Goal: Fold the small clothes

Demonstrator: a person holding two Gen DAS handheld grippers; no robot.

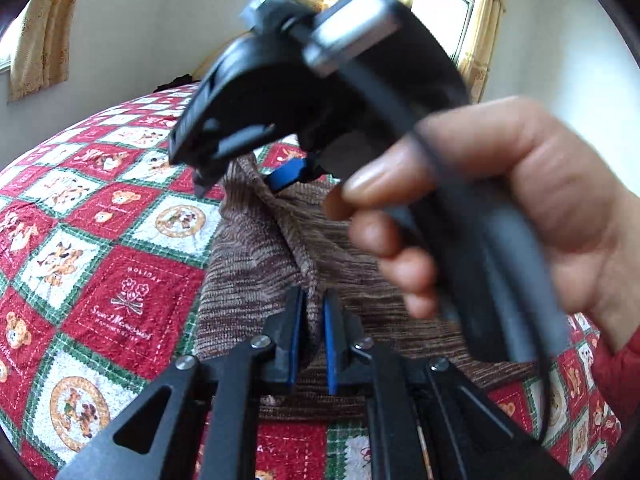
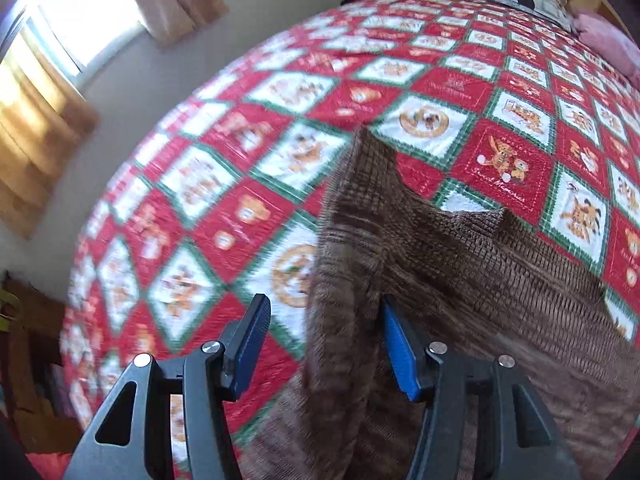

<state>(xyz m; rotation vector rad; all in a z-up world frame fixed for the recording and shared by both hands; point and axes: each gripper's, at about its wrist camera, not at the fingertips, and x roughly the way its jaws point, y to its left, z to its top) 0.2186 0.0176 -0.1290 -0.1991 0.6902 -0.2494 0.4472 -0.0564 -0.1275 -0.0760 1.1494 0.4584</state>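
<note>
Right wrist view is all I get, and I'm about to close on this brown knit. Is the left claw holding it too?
Observer: Yes. The left claw is shut on a raised ridge of the brown knit garment, with the fabric pinched between its blue pads.
Operator: Where is that pinch relative to my claw?
Observer: Seen from the left wrist, the right claw is at the garment's far end. It looks to be on the same ridge that runs up from the left claw.
Operator: Is my claw's tip touching the cloth there?
Observer: It seems to meet the top edge of the ridge, but blur keeps me from being sure.
</note>
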